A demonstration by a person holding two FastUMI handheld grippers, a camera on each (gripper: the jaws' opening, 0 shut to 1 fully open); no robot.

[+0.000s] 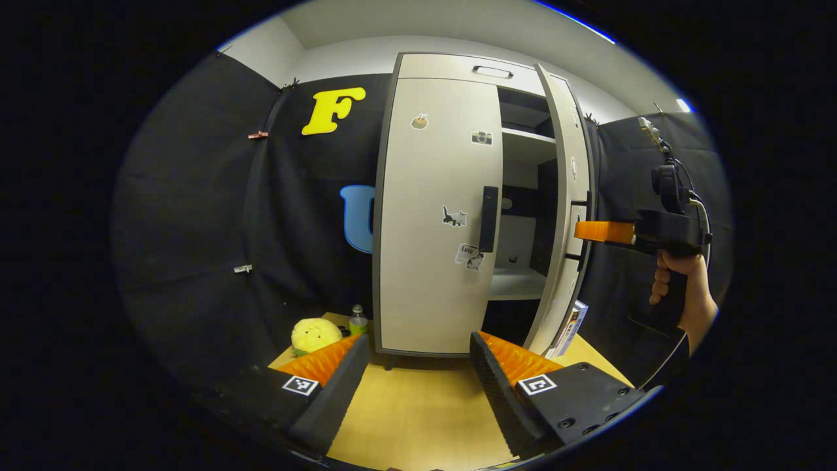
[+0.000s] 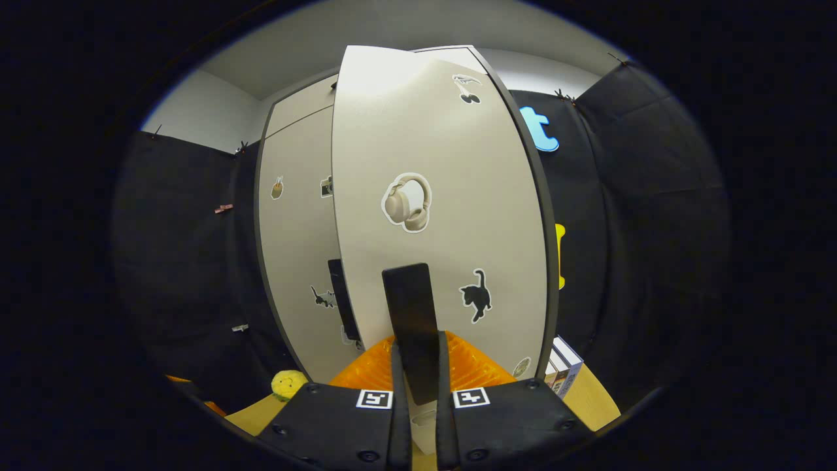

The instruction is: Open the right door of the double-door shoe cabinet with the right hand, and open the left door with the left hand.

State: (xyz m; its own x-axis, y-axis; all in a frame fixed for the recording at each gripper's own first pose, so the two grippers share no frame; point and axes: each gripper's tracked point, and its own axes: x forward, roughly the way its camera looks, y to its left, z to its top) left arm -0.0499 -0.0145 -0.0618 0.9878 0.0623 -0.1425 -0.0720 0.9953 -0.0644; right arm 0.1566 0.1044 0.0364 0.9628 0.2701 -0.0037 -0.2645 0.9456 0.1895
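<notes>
- left gripper view: left tongs (image 1: 418, 376) spread wide and empty, low over the wooden table (image 1: 425, 418), aimed at the shoe cabinet (image 1: 458, 65) standing at the table's far end.
- left door (image 1: 438, 216) shut flush, its dark upright handle (image 1: 488, 219) at the inner edge, mid-height; right door (image 1: 567, 216) already swung well out, shelves visible behind.
- right tongs (image 1: 588, 231) off to the side at the open door's edge, held by a hand (image 1: 673, 278); plush toy (image 1: 315, 335) and small bottle (image 1: 358, 320) beside the cabinet's left foot, books (image 1: 570, 327) leaning by the right.
- right gripper view: right tongs (image 2: 418, 366) narrowed onto the right door's handle (image 2: 410, 314), both fingers pressing its sides; door panel (image 2: 444, 216) close ahead, angled open.
- judged: doors stiff, flat, light on their hinges, swinging in an arc rather than pulling straight; smooth panel offers nothing to pinch, so best taken by the handle only.
- judged: for the left door, pinch the slim handle across its width at mid-length, squarely, since a hard narrow bar may slip from an angled grip.
</notes>
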